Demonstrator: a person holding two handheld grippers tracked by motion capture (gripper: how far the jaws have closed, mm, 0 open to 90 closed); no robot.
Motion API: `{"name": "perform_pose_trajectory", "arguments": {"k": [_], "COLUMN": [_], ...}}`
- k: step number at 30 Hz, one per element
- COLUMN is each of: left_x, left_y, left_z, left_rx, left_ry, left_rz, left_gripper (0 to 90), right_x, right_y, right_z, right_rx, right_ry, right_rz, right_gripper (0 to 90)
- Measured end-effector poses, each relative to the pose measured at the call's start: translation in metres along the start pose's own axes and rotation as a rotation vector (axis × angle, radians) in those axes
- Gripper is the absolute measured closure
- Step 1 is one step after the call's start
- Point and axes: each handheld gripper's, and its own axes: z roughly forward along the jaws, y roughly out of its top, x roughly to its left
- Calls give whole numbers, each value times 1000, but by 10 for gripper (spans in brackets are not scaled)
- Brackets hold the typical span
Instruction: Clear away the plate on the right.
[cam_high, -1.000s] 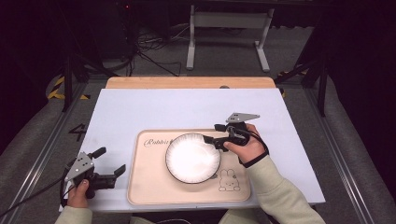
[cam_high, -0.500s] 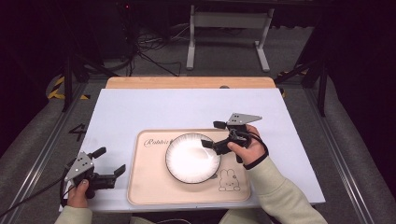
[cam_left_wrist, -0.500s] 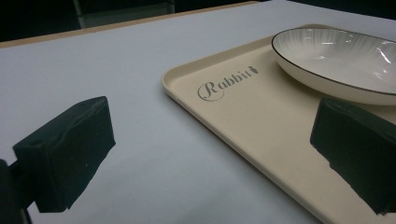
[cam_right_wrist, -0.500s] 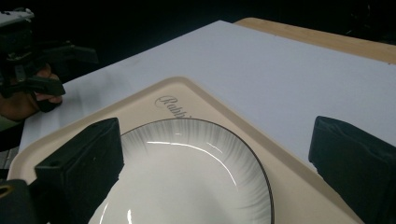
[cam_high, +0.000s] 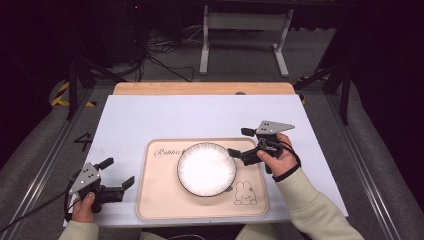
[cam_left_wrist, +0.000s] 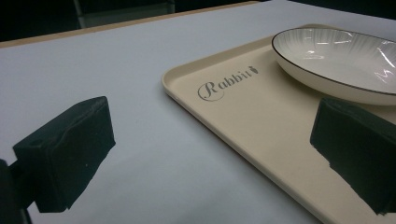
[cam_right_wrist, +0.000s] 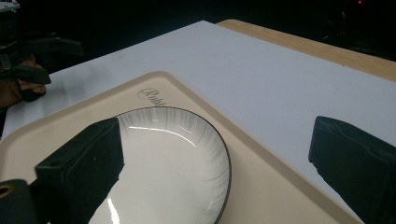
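Now that the right gripper (cam_high: 239, 142) has let go and drawn back toward the tray's right edge, the plate (cam_high: 206, 168) sits free in the middle of the tray (cam_high: 160, 200), just under the "Rabbit" lettering (cam_left_wrist: 227, 84). A second ago those jaws were right at the plate's right rim; they have just been opening, and now they stand wide with nothing between them. In the right gripper view one jaw hangs over the plate's near side and the other over the white mat (cam_high: 200, 115), neither touching, as far as I can tell from that angle.

Left gripper (cam_high: 120, 173) hasn't moved: parked off the tray's left edge over the mat, jaws spread, empty. Left gripper view looks across the tray corner to the plate, well apart from it.

Read: placement looks done. Plate lies flat, fully inside the tray rim, rabbit print (cam_high: 243, 192) uncovered at its lower right. Glare on the glaze hides whether anything is on the plate; it looks bare.

Next, probably: right hand clears out, or both grippers take the tray.
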Motion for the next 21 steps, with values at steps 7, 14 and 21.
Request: {"name": "perform_pose_trajectory", "arguments": {"k": [7, 14, 21], "left_x": [0, 0, 0], "left_y": [0, 0, 0], "left_z": [0, 0, 0], "left_rx": [1, 1, -3], "left_ry": [0, 0, 0], "left_rz": [0, -2, -4], "left_gripper": [3, 3, 3], "right_x": [-8, -17, -26], "right_y": [-3, -7, -12], "right_z": [-17, -35, -49], "right_rx": [0, -13, -11], "right_ry": [-38, -71, -103], "right_rz": [0, 11, 18], "right_gripper": [32, 33, 31]}}
